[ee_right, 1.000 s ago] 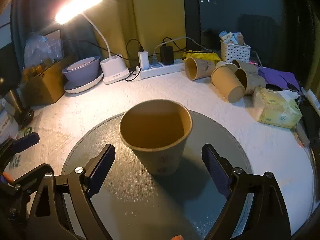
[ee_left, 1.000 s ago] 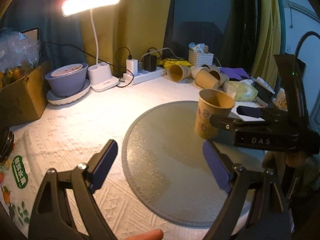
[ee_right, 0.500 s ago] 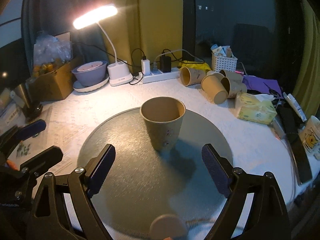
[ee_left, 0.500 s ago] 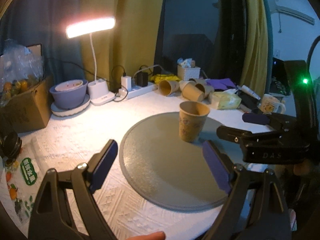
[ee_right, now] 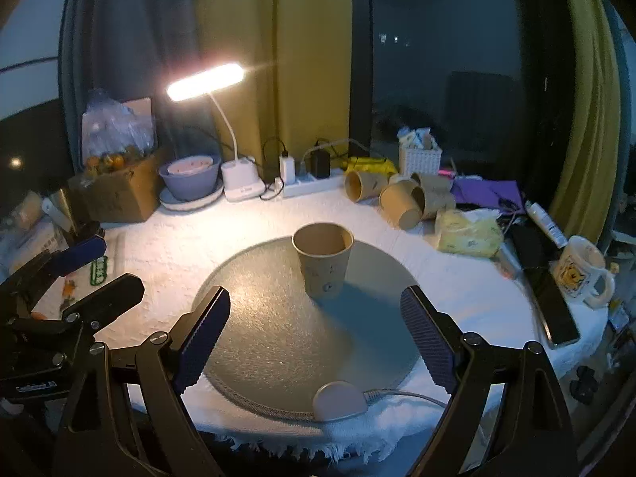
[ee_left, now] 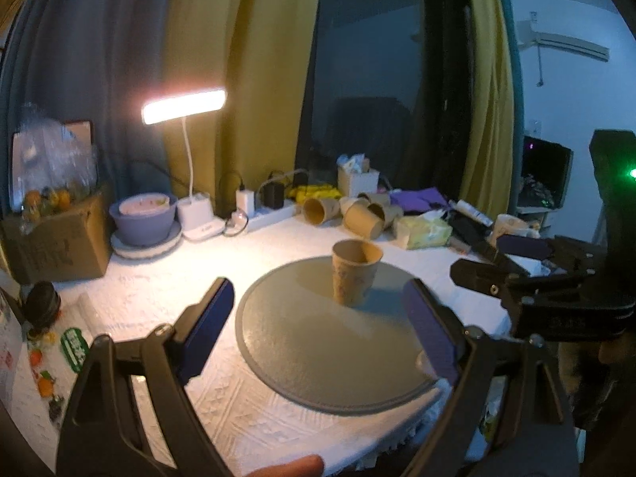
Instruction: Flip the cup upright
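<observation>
standing upright with its mouth open to the ceiling, the paper cup sits on the far half of the round grey mat, a little above the middle of the right wrist frame; in the left wrist frame the same cup appears just right of centre, again on the mat's far part. the right gripper fills the bottom of its own frame with its blue-padded fingers spread wide, holding nothing, the cup well apart from them and beyond their tips. the left gripper is likewise wide, its fingers empty at the lower edge of its frame, and it also shows at the left edge of the right wrist frame, beside the mat. the mat lies on a desk covered in white textured cloth. at the upper left of the right wrist frame a lit desk lamp glows above a purple bowl and a cardboard box. toward the upper right, several spare paper cups lie on their sides near a white basket, with a yellow tissue pack just below them. a white mug stands at the right edge, and a small round white device on a cable rests on the mat's near rim.
</observation>
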### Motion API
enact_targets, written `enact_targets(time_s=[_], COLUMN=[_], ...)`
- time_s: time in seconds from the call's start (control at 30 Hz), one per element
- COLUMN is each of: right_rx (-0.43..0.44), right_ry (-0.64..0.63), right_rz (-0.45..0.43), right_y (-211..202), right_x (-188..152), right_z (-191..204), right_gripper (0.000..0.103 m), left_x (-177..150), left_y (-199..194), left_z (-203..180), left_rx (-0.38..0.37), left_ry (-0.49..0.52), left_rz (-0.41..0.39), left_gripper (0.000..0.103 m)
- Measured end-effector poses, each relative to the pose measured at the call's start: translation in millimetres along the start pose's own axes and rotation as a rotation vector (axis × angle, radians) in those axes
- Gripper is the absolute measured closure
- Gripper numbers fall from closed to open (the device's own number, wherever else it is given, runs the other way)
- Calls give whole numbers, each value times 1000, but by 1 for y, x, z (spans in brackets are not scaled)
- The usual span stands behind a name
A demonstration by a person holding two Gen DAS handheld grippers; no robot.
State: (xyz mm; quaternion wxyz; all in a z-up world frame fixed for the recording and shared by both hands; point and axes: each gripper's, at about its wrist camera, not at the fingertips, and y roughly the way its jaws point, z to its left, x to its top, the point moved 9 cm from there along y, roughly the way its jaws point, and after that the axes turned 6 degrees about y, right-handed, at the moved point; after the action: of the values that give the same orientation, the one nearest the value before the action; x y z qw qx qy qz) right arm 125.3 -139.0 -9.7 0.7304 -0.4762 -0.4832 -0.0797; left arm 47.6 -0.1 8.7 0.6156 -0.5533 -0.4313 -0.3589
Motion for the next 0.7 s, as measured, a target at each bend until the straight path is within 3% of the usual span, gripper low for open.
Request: enact_targets(time_s=[0.2,0.7], right_rx=[14,-5], right_ry=[-7,-37], right_rz=[-54,-172], right_y=[-32,-80], right_x=[9,26], right_z=[5,11], right_gripper=[13,13], left_x=[22,43], left_y=[-27,-60], left_z=[-14,-13], left_rx=[-8,-16], left_ry=[39,31], left_rz=[-80,-147], left_gripper=[15,15])
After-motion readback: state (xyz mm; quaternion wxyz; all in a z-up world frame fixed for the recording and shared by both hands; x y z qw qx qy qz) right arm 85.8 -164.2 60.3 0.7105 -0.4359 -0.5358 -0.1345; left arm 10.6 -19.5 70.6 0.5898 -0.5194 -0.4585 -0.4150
